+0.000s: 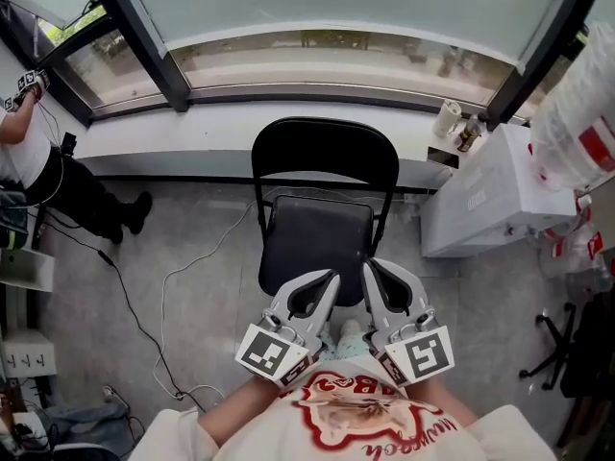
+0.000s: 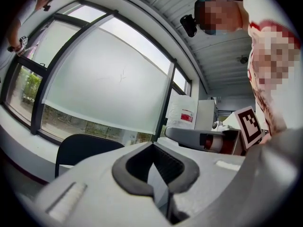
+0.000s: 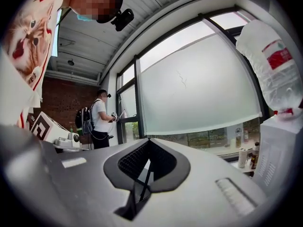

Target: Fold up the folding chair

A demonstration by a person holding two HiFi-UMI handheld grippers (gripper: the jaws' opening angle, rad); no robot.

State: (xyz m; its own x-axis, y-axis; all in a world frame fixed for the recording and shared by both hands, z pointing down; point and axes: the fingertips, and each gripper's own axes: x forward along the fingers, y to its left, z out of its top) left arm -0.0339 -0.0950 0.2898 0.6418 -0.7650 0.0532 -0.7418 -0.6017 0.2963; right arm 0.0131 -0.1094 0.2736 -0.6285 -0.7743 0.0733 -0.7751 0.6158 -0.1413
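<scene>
A black folding chair [image 1: 317, 219] was seen from above, standing unfolded on a grey floor [image 1: 480, 305], its backrest toward a white window sill [image 1: 192, 137]. The left gripper [image 1: 331, 277] and the right gripper [image 1: 369, 266] were held side by side close to the person's chest, over the front edge of the seat in this downward view. The fingers of each gripper were closed together, with nothing held between them. A white cabinet [image 1: 490, 195] stood to the chair's right. A white cable [image 1: 162, 315] lay on the floor to its left. Another person [image 1: 43, 166] stood at the far left by the window.
</scene>
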